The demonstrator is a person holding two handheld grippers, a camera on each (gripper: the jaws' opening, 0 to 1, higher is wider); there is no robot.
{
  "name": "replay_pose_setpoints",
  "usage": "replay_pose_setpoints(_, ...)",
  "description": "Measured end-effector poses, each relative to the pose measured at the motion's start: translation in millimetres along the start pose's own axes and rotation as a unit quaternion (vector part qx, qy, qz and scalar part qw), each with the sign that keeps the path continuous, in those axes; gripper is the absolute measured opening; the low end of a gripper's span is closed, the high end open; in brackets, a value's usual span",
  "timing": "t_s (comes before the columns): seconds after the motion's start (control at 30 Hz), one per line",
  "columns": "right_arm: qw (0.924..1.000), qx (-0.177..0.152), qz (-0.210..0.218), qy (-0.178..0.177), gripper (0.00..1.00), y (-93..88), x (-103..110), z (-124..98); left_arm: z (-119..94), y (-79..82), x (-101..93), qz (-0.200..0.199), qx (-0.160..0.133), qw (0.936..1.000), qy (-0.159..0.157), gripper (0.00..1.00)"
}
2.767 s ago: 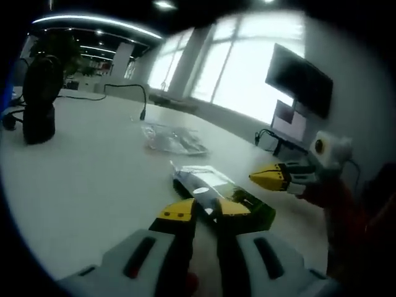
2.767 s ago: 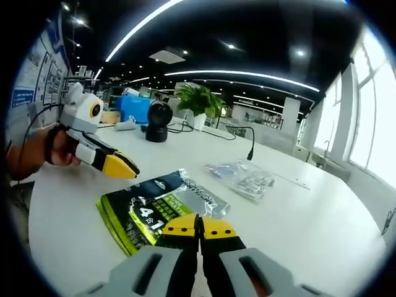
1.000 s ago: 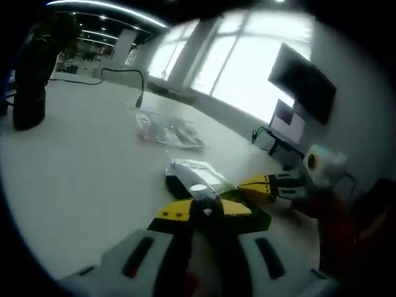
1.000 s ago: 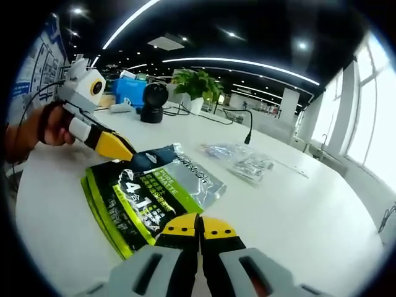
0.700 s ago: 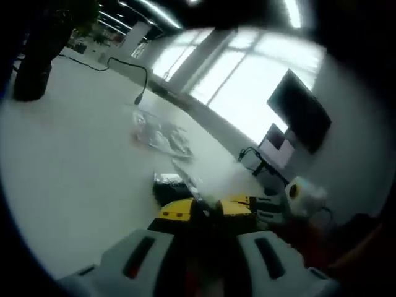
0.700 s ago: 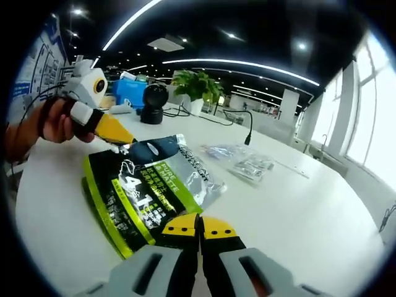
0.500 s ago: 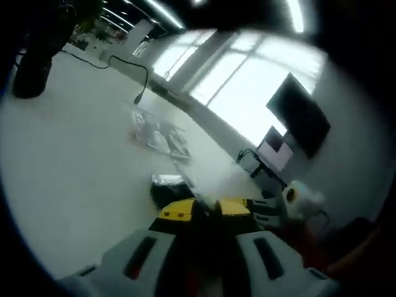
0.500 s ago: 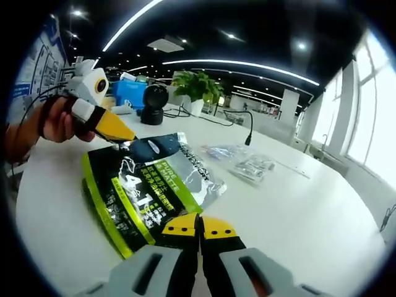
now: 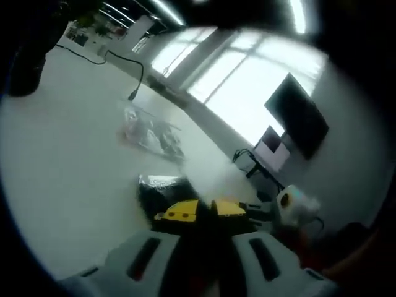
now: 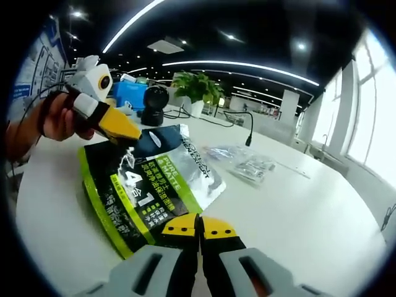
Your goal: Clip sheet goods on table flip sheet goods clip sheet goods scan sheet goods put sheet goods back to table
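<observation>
Lifted since moments ago, the pouch (image 10: 145,192) now tilts up off the white counter (image 10: 297,216), its far corner raised where earlier it lay flat. We see, in the right gripper view, the left claw (image 10: 124,131) pinching that upper corner, a hand (image 10: 59,117) gripping the tool behind it. The green-and-black printed face of the pouch, with its silver band, turns toward the right camera, while its near edge sits just ahead of the right claw (image 10: 199,226). The right claw's yellow tips are pressed together with nothing between them, low over the counter.

In the left gripper view, we see the left claw (image 9: 204,209) closed on the dark edge of the pouch (image 9: 162,189), which rises just in front of its yellow tips; the picture is blurred. The right claw (image 9: 263,209) comes in beside it from the right.

Well beyond the pouch lies a clear bag (image 10: 242,166) of small items, flat on the counter. Farther back stand a black round device (image 10: 153,106), a gooseneck mic (image 10: 245,128) and a plant (image 10: 197,85). A dark screen (image 9: 296,117) hangs by the windows in the left gripper view.
</observation>
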State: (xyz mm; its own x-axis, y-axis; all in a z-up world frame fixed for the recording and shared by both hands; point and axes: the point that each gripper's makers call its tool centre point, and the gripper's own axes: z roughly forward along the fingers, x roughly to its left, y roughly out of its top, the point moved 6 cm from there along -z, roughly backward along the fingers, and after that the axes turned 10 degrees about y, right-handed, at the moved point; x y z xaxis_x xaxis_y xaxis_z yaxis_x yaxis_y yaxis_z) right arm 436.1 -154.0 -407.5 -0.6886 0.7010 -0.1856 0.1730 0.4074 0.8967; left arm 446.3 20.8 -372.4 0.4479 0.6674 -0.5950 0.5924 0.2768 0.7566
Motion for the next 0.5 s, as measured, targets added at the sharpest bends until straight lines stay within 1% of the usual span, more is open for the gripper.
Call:
replay_pose_setpoints(0.1, 1.0, -0.001, 0.0, -0.001, 0.0, -0.2, 0.0, -0.1, 1.7, 2.6, -4.8, -0.004, 0.001, 1.0, -0.001, 0.0)
replay_pose_setpoints(0.3, 1.0, -0.006, 0.006, 0.0, 0.0, -1.1, 0.4, -1.6, 5.3, 7.4, -16.8, 0.0, -0.002, 1.0, -0.006, 0.0)
replay_pose_setpoints(0.5, 1.0, -0.006, 0.004, -0.001, 0.0, -0.9, 1.4, -2.1, 7.0, 10.1, -22.1, 0.001, -0.001, 1.0, -0.007, 0.0)
